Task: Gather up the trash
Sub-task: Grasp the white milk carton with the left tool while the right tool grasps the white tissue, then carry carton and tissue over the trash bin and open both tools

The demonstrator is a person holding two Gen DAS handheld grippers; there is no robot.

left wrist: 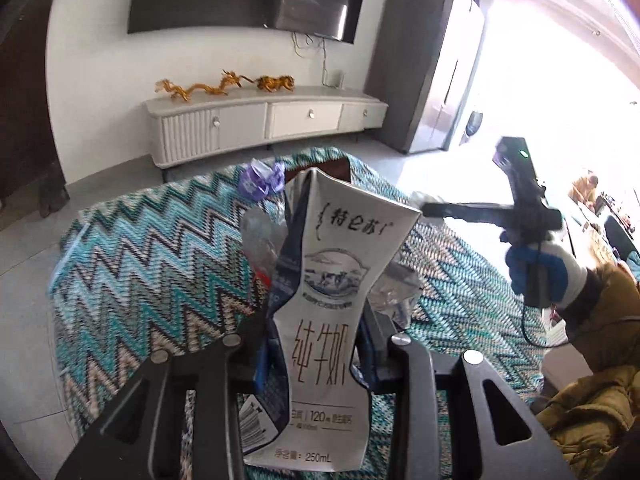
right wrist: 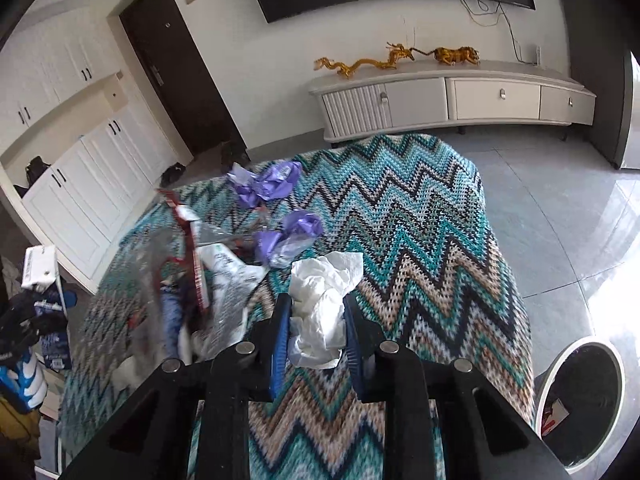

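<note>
My left gripper (left wrist: 320,332) is shut on a squashed white milk carton (left wrist: 332,280) and holds it upright above the zigzag cloth (left wrist: 152,272). My right gripper (right wrist: 316,320) is shut on a crumpled white tissue (right wrist: 324,300) above the cloth (right wrist: 400,220). More trash lies on the cloth: purple wrappers (right wrist: 268,184), a clear plastic bag (right wrist: 224,276), a red and white wrapper (right wrist: 192,248). A purple wrapper (left wrist: 260,180) also shows behind the carton. The right gripper's body (left wrist: 524,204) shows in the left wrist view, in a gloved hand.
A white-rimmed bin (right wrist: 580,400) with a dark liner stands on the floor at the lower right of the table. A TV cabinet (right wrist: 452,100) stands by the far wall. White cupboards (right wrist: 80,168) stand at the left. Tiled floor (right wrist: 560,208) lies to the right.
</note>
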